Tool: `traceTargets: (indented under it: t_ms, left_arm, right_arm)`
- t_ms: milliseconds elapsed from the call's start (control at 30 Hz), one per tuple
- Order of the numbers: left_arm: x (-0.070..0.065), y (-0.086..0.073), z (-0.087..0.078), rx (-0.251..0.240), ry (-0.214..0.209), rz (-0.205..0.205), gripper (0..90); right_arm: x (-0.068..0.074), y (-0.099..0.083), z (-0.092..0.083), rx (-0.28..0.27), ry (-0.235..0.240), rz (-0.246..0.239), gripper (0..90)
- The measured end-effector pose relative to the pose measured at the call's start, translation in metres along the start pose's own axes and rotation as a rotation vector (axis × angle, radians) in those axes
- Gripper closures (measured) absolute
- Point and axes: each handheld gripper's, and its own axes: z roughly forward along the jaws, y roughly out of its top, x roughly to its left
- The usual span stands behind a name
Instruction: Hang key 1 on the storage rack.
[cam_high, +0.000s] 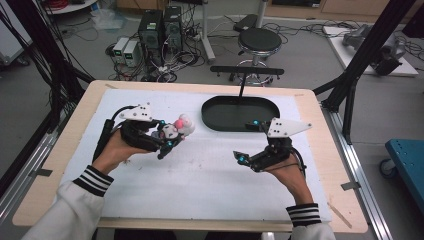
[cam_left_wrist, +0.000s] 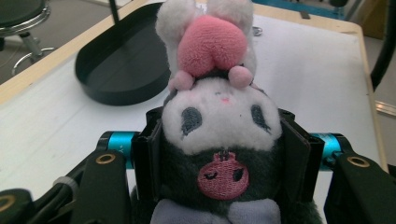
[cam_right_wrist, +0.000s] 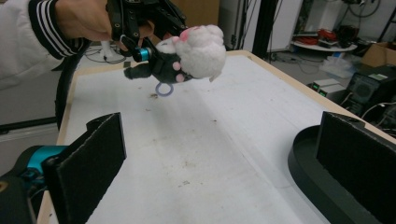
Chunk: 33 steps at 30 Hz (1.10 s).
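Clamping a small plush toy with a dark grey hood, white face and pink-and-white ears (cam_left_wrist: 217, 126), the left gripper (cam_high: 161, 137) is seen with both black pads pressed against the sides of the toy's head. The toy is held clear of the white table covering (cam_high: 200, 175), to the left of the black oval plastic tray (cam_high: 240, 114) and well apart from it. A pink embroidered skull badge is noted on the hood in the left gripper view; no lettering can be read on it. A small pale ring is seen hanging beneath the toy in the right gripper view. The right gripper (cam_high: 250, 159) is held just in front of the tray, at its right end, with its jaws standing wide apart and nothing between them. One jaw is seen against the tray rim in the right gripper view; contact cannot be told. A single small character on the left gripper's blue cylinder is too small to be read with certainty.
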Motion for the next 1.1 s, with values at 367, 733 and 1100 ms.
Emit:
traceTargets:
  t_ms: [367,733,1100]
  left_arm:
    - [-0.011,0.009,0.019,-0.029,-0.092,0.031,42.1]
    - [-0.022,0.019,0.034,-0.055,-0.160,0.074,42.1]
    - [-0.028,0.025,0.041,-0.057,-0.199,0.105,42.1]
  right_arm:
    - [-0.007,0.017,0.017,0.022,0.087,-0.007,1.2]
    - [-0.011,0.031,0.032,0.058,0.184,-0.041,1.2]
    - [-0.017,0.039,0.050,0.074,0.274,-0.036,1.3]
